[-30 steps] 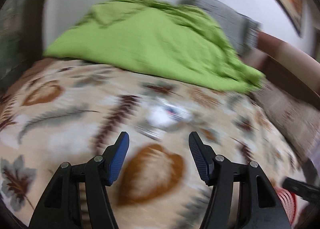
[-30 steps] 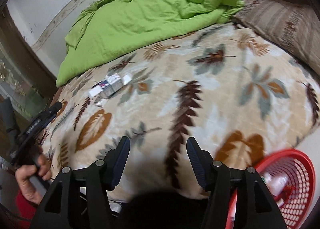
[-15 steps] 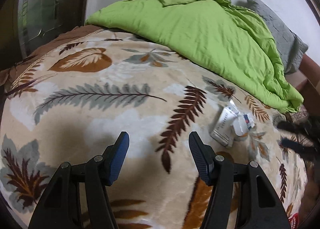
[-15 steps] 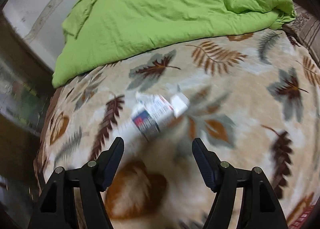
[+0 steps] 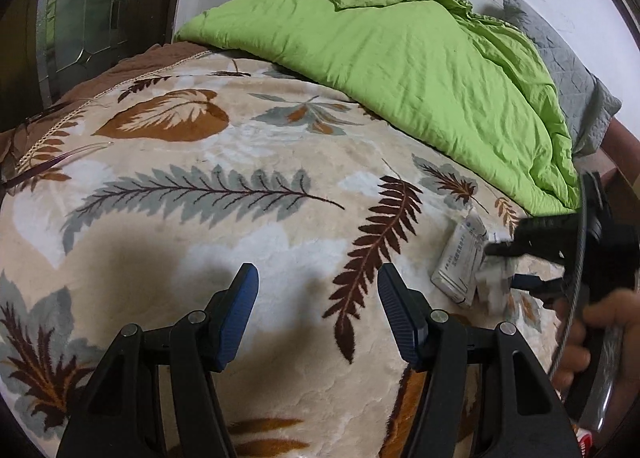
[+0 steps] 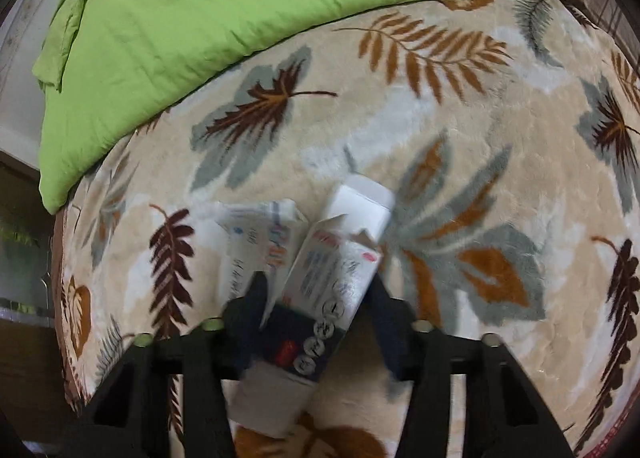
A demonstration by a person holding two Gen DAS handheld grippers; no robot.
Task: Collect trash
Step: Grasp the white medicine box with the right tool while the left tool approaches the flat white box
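Your left gripper (image 5: 318, 314), black with blue ribbed pads, hovers over a plush beige bed blanket (image 5: 248, 225) printed with brown and grey leaves. Its jaws stand wide apart and hold nothing. At twelve o'clock from it, a crumpled lime-green duvet (image 5: 400, 53) lies heaped across the far side of the bed. At ten o'clock in that view a dark wooden door with patterned glass (image 5: 80, 5) stands beside the bed.

At three o'clock from your left gripper, a flattened white cardboard carton with grey print (image 5: 460, 258) lies on the blanket. Just past it your right gripper (image 5: 506, 264) comes in from the right edge, your right hand (image 5: 592, 334) wrapped around its handle.

In the right wrist view, the right gripper (image 6: 316, 294) sits low on the blanket with its jaws about halfway open, one finger on each side of a white cardboard carton with a red and dark printed panel (image 6: 328, 278). That carton runs between the fingers, tilted toward one o'clock, its torn open flap pointing away from you. The picture is blurred here, so I cannot tell whether the pads are pressing on it. Touching its left side, at eleven o'clock, lies the second flattened white carton (image 6: 256, 234). The green duvet (image 6: 240, 1) fills the top of this view.
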